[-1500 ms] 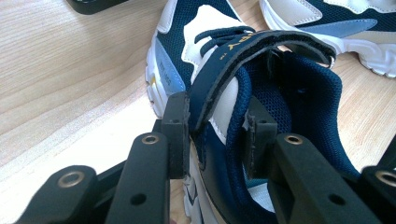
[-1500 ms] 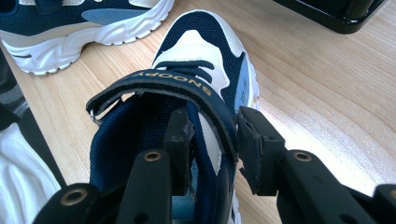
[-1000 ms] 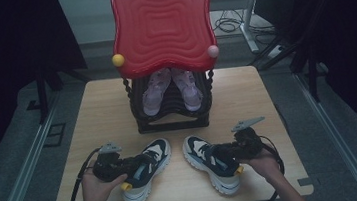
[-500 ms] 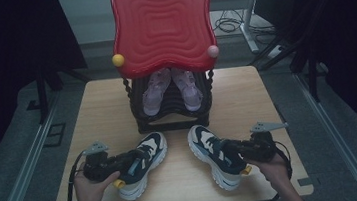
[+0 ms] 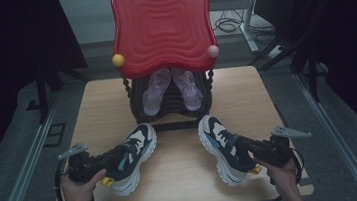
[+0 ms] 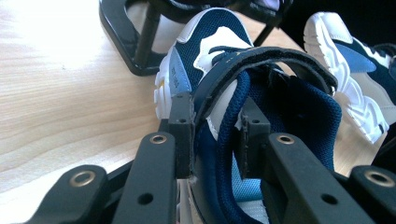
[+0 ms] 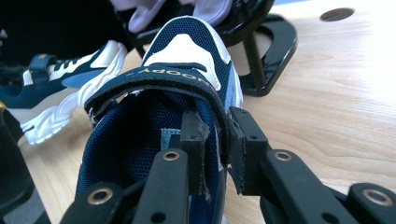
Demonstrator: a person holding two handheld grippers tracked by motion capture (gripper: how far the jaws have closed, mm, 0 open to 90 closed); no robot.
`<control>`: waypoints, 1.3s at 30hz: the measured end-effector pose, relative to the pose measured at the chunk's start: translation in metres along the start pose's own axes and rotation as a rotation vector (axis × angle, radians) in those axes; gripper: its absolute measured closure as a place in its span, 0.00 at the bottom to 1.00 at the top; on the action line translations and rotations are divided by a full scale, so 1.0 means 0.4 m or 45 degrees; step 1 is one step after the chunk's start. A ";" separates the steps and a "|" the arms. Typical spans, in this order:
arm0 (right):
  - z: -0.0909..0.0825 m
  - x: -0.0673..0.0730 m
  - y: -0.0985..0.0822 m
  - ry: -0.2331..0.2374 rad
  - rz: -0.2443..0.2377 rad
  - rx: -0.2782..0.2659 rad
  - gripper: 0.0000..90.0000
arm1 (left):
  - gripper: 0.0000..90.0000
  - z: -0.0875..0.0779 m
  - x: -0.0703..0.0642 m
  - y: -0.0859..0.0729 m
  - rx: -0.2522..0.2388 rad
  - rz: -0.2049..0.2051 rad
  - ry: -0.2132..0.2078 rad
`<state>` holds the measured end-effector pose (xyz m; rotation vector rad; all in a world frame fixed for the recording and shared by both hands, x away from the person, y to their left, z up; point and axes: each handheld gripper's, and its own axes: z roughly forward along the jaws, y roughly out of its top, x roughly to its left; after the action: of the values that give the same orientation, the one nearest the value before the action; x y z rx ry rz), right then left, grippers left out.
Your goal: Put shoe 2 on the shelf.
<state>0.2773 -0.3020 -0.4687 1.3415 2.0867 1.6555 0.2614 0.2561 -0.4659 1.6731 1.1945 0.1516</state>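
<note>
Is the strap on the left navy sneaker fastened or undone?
Fastened: in the left gripper view the strap arches closed across the left sneaker, above its opening.

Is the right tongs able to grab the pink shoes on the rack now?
Probably not yet. The right tongs are shut on a blue shoe, so they are busy. The pink shoes sit back in the black rack, under the red tray.

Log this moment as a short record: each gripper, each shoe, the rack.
left gripper: shut on collar wall of left navy sneaker
right gripper: shut on collar wall of right navy sneaker
sneakers: both on the wooden table, toes toward the rack, apart
black shoe rack: holds pink shoes, red wavy top
</note>
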 end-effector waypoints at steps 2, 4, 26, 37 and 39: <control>-0.008 -0.006 -0.002 -0.005 0.013 -0.027 0.85 | 0.80 -0.010 0.006 0.001 -0.026 -0.015 0.001; -0.015 -0.009 -0.003 -0.012 0.019 -0.045 0.85 | 0.80 -0.019 0.012 0.002 -0.047 -0.026 0.003; -0.063 -0.057 0.016 -0.085 0.142 -0.274 0.85 | 0.80 -0.096 0.051 0.033 -0.276 -0.110 0.008; -0.071 -0.059 0.058 -0.085 0.150 -0.357 0.86 | 0.80 -0.117 0.061 0.082 -0.359 -0.122 0.001; -0.073 -0.060 0.071 -0.082 0.144 -0.368 0.86 | 0.80 -0.123 0.065 0.096 -0.374 -0.124 -0.005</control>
<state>0.2888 -0.3398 -0.4431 1.4161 1.6849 1.8455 0.2691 0.3086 -0.4241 1.3570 1.1861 0.2502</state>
